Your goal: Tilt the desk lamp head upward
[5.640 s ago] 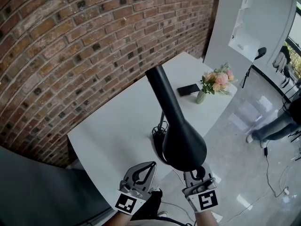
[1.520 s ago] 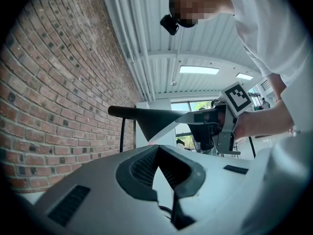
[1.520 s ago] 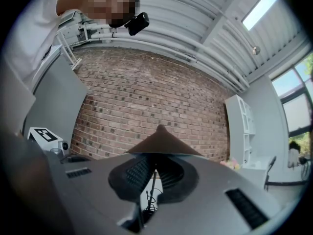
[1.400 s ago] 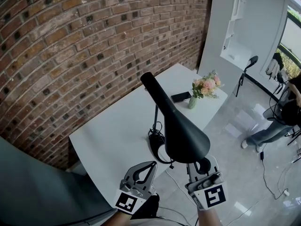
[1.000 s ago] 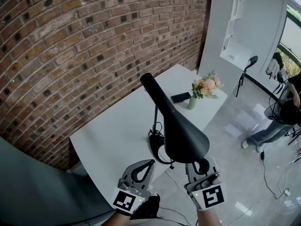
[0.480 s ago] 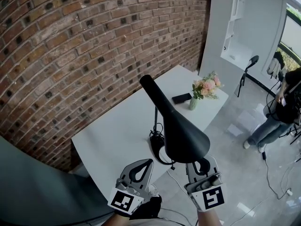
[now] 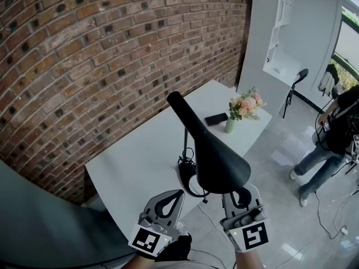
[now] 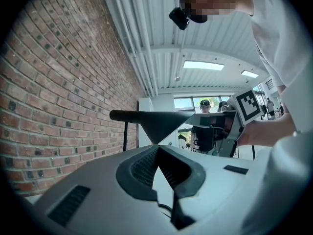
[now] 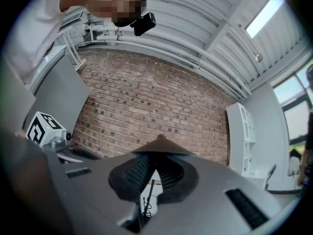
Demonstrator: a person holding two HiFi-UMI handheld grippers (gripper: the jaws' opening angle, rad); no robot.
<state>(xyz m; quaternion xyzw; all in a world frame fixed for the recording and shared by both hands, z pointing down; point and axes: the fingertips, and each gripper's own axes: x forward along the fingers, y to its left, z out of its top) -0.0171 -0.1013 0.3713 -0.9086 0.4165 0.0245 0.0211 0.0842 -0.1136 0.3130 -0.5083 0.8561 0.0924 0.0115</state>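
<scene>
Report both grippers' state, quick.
Left gripper: shut, holding nothing.
Right gripper: shut on the rim of the lamp head.

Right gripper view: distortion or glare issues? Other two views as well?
Right gripper view: strong fisheye, black corners, ceiling light blown out, lamp head in shade. Left gripper view: same fisheye, windows bright, lamp head a silhouette. Head view: brick wall bows, sharp overall, floor shows soft reflections.
</scene>
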